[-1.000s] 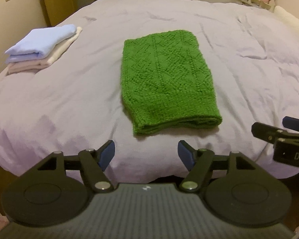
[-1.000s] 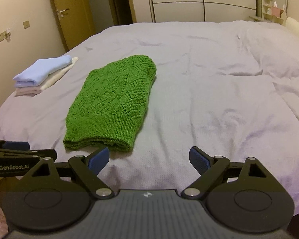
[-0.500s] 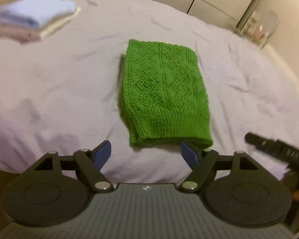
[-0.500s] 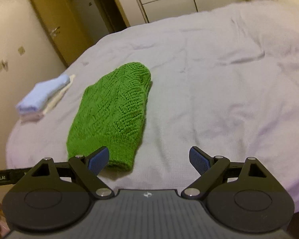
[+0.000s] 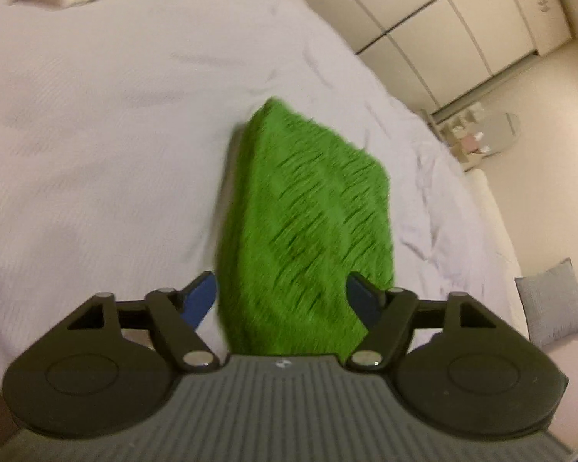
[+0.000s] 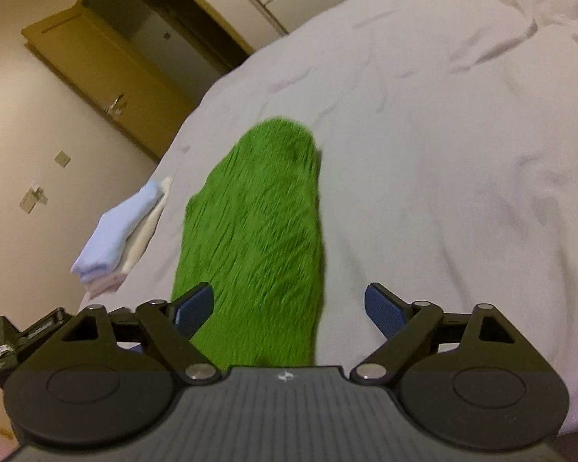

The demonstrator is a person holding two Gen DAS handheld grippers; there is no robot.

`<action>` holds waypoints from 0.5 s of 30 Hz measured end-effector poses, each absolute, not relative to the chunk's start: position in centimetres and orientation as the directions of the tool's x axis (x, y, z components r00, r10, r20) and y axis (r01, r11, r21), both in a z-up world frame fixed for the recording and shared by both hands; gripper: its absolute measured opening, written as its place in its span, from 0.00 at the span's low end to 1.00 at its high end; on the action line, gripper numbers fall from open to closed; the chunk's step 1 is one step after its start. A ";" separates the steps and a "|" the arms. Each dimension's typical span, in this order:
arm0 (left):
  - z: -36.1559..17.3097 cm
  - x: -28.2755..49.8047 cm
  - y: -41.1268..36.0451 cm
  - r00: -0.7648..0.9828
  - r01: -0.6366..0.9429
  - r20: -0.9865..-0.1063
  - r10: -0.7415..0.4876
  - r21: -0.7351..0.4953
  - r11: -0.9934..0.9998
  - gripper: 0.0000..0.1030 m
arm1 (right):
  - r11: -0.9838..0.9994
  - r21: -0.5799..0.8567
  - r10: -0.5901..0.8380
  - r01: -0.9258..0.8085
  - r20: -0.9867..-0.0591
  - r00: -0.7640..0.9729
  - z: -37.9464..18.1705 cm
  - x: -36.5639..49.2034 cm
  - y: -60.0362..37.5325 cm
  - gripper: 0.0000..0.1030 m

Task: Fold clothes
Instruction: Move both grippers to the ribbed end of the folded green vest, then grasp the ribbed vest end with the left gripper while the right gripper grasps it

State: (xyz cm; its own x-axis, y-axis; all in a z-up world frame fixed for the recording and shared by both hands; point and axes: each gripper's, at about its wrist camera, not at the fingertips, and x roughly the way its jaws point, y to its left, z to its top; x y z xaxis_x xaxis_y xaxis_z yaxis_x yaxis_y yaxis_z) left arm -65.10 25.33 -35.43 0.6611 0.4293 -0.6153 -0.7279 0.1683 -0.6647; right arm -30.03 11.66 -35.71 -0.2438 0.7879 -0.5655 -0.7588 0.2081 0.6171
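- While both grippers tilt down at the bed's near edge, the folded green knit [image 5: 308,223] lies flat on the bed [image 5: 96,134], its near end at that edge and its length running away toward the middle
- The left gripper [image 5: 281,298] has the knit's near end between its blue pads; the jaws are closing, but the blur leaves it unclear whether the pads are touching the knit, though a gap shows on the left side
- The right gripper [image 6: 289,308] is open wide and closing; the knit's near right corner sits between the fingers, close to the left pad [image 6: 192,308], while the right pad is over bare sheet
- A stack of folded clothes [image 6: 115,238], pale blue on top, sits near the bed's left edge, well apart from the knit
- A door [image 6: 108,73] stands beyond the bed
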 end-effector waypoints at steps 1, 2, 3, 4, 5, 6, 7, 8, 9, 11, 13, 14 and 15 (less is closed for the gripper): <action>-35.2 -64.6 26.0 0.667 -0.726 -0.608 0.431 -0.660 0.192 0.57 | 0.204 0.602 0.795 -0.772 -0.562 -0.228 -35.5 -29.8 12.2 0.76; -34.8 -64.0 26.9 0.672 -0.725 -0.599 0.436 -0.653 0.219 0.55 | 0.197 0.576 0.804 -0.793 -0.557 -0.206 -35.2 -29.7 12.9 0.69; -34.4 -63.3 27.7 0.676 -0.723 -0.591 0.440 -0.647 0.242 0.50 | 0.178 0.546 0.816 -0.818 -0.547 -0.188 -34.6 -29.8 13.9 0.65; -34.1 -62.4 28.7 0.676 -0.727 -0.586 0.447 -0.632 0.270 0.45 | 0.160 0.515 0.827 -0.842 -0.536 -0.170 -34.0 -29.9 14.9 0.63; -33.7 -61.6 29.8 0.675 -0.730 -0.581 0.454 -0.616 0.297 0.43 | 0.143 0.482 0.838 -0.864 -0.524 -0.154 -33.4 -30.0 15.9 0.56; -33.3 -60.7 30.8 0.675 -0.732 -0.576 0.461 -0.599 0.323 0.41 | 0.124 0.448 0.848 -0.885 -0.511 -0.139 -32.8 -30.2 16.9 0.50; -32.9 -59.8 31.8 0.675 -0.734 -0.570 0.468 -0.582 0.349 0.39 | 0.095 0.410 0.856 -0.907 -0.498 -0.136 -32.1 -30.7 18.4 0.49; -32.6 -59.0 32.9 0.675 -0.736 -0.565 0.475 -0.564 0.375 0.38 | 0.066 0.371 0.864 -0.927 -0.485 -0.133 -31.5 -31.2 19.9 0.47; -32.5 -57.7 33.6 0.672 -0.739 -0.564 0.480 -0.547 0.393 0.37 | 0.035 0.324 0.872 -0.945 -0.472 -0.129 -31.1 -31.8 21.5 0.44; -32.8 -55.4 35.1 0.682 -0.731 -0.557 0.474 -0.527 0.433 0.37 | -0.005 0.228 0.878 -0.974 -0.465 -0.113 -31.1 -32.8 24.7 0.43; -33.5 -53.1 36.4 0.675 -0.737 -0.567 0.472 -0.488 0.468 0.37 | -0.022 0.145 0.872 -0.989 -0.481 -0.090 -32.0 -33.4 27.8 0.43; -34.2 -52.1 36.9 0.648 -0.759 -0.593 0.478 -0.448 0.473 0.37 | -0.018 0.133 0.859 -0.991 -0.506 -0.083 -33.0 -33.3 29.0 0.39; -34.9 -51.1 37.4 0.620 -0.778 -0.618 0.484 -0.407 0.478 0.36 | -0.014 0.120 0.845 -0.993 -0.529 -0.076 -34.1 -33.1 30.2 0.32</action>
